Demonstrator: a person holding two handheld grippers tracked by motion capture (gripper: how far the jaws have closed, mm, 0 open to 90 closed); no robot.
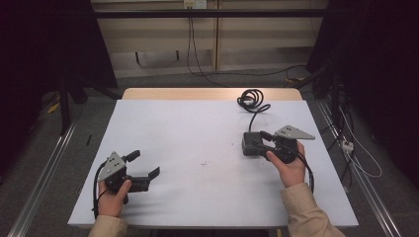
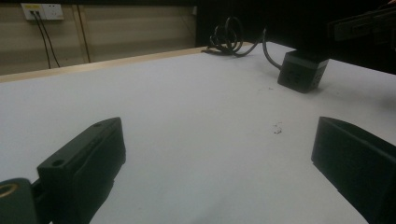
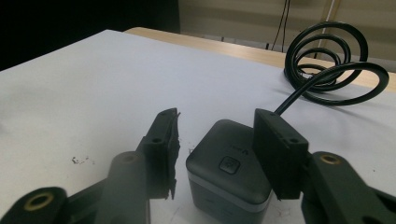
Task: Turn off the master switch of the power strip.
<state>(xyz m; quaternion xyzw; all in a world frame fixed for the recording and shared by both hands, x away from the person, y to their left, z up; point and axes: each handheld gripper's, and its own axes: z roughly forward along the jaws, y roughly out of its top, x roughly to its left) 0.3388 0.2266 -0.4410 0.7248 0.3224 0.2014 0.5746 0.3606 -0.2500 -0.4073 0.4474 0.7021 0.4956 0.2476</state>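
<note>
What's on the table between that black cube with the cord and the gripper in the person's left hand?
Almost nothing: in the high view, bare white table runs from the left gripper to the black cube, apart from a few small dark specks midway.

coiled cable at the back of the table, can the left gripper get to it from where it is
Probably yes, though it is a long diagonal reach. The left gripper sits at the near left with open fingers, the coiled cable at the far right edge. Bare table lies between; the black cube and right gripper sit just off that line.
</note>
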